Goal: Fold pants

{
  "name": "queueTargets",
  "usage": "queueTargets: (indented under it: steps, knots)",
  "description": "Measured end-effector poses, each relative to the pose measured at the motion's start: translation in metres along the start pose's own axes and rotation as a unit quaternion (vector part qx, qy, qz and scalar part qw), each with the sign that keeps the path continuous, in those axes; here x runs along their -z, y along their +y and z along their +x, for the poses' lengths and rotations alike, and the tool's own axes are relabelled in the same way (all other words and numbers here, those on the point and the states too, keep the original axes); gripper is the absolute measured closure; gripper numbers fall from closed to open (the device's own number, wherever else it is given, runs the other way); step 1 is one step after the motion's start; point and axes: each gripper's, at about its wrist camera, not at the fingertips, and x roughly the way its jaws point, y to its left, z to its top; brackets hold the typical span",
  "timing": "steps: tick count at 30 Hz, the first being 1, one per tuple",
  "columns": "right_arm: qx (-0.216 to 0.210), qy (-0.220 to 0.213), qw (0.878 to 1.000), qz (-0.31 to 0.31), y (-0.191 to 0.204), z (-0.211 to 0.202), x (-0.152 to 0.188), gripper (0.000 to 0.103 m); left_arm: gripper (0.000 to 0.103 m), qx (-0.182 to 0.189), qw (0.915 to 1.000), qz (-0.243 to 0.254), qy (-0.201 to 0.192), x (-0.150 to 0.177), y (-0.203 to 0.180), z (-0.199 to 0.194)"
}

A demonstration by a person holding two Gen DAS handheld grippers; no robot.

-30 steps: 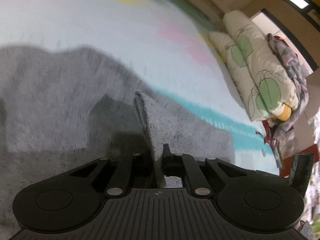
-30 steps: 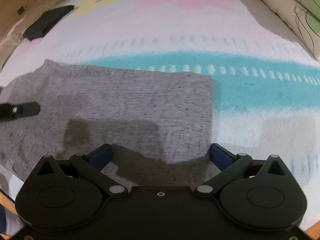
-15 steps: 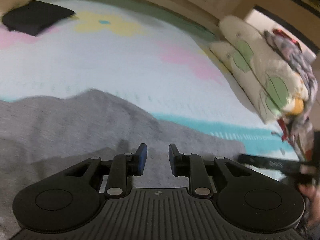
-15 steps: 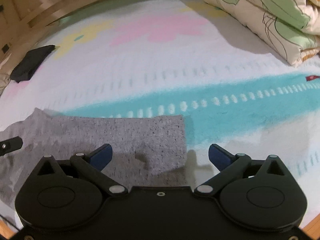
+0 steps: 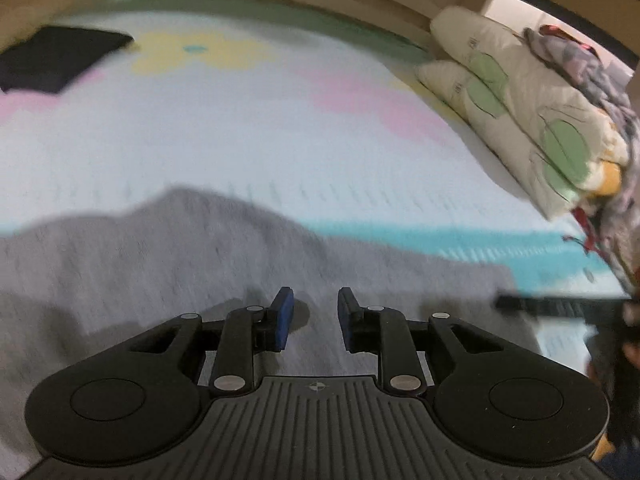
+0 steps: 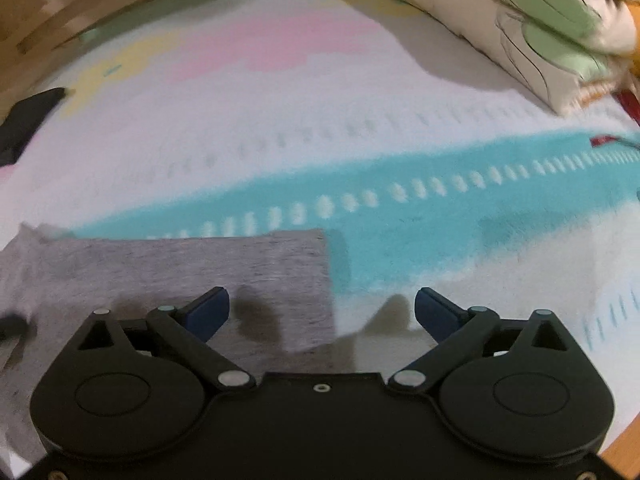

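The grey pants (image 5: pixel 168 256) lie flat on the patterned bed cover, spread across the lower left of the left wrist view. My left gripper (image 5: pixel 315 304) hovers just above them, open a little and empty. In the right wrist view the pants' straight end (image 6: pixel 240 264) lies at lower left. My right gripper (image 6: pixel 322 306) is wide open and empty, over that end's right edge. The right gripper also shows as a dark bar in the left wrist view (image 5: pixel 560 306).
The bed cover (image 6: pixel 320 120) is white with teal, pink and yellow patches. Stacked pillows with green leaf print (image 5: pixel 520 120) lie at the far right. A dark folded garment (image 5: pixel 56 60) lies at the far left. A wooden bed frame (image 6: pixel 100 8) runs behind.
My left gripper let go of the grey fold it held and opened slightly. Both grippers have pulled back from the pants. The right gripper has shifted toward the pants' right end.
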Motion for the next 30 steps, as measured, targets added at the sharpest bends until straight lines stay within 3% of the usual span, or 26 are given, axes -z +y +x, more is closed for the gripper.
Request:
queueTargets:
  steps: [5,9,14,19,25,30]
  knots:
    - [-0.012,0.029,0.999,-0.036,0.014,0.007,0.007,0.003,0.08,-0.025,0.9992,-0.026,0.015,-0.023,0.011,0.032]
    - [-0.016,0.037,0.999,-0.032,0.014,0.014,0.011,0.001,0.08,-0.037,0.9986,-0.019,0.032,-0.036,0.015,0.06]
    - [-0.021,0.037,0.998,-0.04,0.011,0.013,0.013,0.001,0.08,-0.038,0.9979,-0.051,0.016,-0.044,0.029,0.072]
    - [-0.02,0.038,0.998,-0.044,0.012,0.015,0.012,0.001,0.079,-0.039,0.9973,-0.063,0.005,-0.045,0.031,0.061]
    - [-0.018,0.045,0.998,-0.043,0.011,0.014,0.012,0.001,0.076,-0.041,0.9958,-0.077,-0.029,-0.04,0.031,0.02]
    - [-0.018,0.042,0.998,-0.044,0.013,0.015,0.012,0.001,0.074,-0.03,0.9984,-0.048,-0.005,-0.016,0.015,-0.015]
